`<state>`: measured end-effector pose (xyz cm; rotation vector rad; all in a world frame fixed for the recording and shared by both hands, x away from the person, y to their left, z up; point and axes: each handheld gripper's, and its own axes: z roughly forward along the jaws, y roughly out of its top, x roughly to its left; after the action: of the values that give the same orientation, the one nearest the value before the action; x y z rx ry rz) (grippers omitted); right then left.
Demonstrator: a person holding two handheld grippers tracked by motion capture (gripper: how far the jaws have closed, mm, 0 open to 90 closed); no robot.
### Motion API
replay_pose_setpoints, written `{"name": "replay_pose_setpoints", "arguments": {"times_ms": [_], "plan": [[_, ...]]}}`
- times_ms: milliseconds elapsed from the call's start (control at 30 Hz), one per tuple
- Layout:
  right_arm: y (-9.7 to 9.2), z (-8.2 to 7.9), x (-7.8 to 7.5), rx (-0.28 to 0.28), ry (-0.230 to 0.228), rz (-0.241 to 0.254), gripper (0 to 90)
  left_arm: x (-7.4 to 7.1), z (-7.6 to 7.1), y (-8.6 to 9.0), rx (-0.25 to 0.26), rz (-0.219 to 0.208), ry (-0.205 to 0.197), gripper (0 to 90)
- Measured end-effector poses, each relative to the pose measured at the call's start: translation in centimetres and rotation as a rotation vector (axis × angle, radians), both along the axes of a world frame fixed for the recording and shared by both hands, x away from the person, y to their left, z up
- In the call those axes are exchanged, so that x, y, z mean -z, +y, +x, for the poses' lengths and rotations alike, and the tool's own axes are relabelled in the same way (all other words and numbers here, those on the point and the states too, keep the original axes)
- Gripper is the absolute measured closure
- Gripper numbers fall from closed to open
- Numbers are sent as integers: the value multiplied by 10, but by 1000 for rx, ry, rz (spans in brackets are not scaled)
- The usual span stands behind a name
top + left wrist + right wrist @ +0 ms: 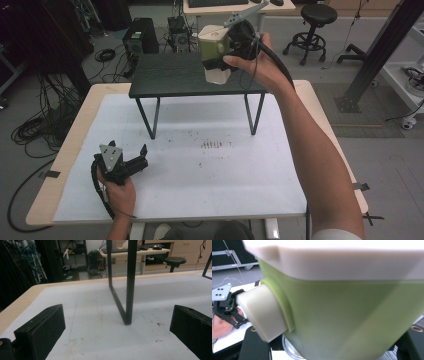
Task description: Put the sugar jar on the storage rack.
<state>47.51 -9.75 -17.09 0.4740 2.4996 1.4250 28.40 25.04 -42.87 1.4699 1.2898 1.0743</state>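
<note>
A green container (214, 47) with a white lid and a pale clear base hangs in the air over the back right part of a low black table (170, 75). My right gripper (223, 52) is shut on it from the right side. In the right gripper view the green body (352, 315), its white lid (337, 260) and a white round knob (262, 310) sit right in front of the camera, with the black jaws at both lower corners. My left gripper (143, 156) rests on the white mat (210, 180) at the front left, open, with nothing between its jaws (117, 335).
The black table stands on thin legs (131, 282) at the back of the mat. Dark specks (211, 145) mark the mat's middle. Off the table are a stool (317, 15), a desk at the back, cables (35, 130) on the floor at left and a black post (380, 50) at right.
</note>
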Motion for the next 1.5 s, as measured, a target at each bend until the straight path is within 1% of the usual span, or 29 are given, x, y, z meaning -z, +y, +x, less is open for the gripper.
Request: {"name": "replay_pose_setpoints", "arguments": {"times_ms": [267,433,633,733,867,1000,1167,1333,1500], "plan": [[9,11,7,15,11,0,297,0,1,-1,-2,5,4,2],[10,16,11,27,17,-9,298,0,1,-2,1,20,11,2],[12,22,16,45,23,-14,297,0,1,-3,-1,23,13,2],[13,25,20,49,27,-6,298,0,1,-3,-1,23,11,2],[16,28,25,53,28,-16,297,1,1,-4,-1,28,14,2],[18,29,28,52,29,-9,297,1,2,-5,-2,27,14,2],[18,32,32,70,27,-13,297,1,2,-5,-1,31,16,2],[17,33,38,80,31,-6,298,1,2,-5,-1,29,18,2],[15,33,46,87,37,32,298,1,1,-5,2,31,15,2]]}}
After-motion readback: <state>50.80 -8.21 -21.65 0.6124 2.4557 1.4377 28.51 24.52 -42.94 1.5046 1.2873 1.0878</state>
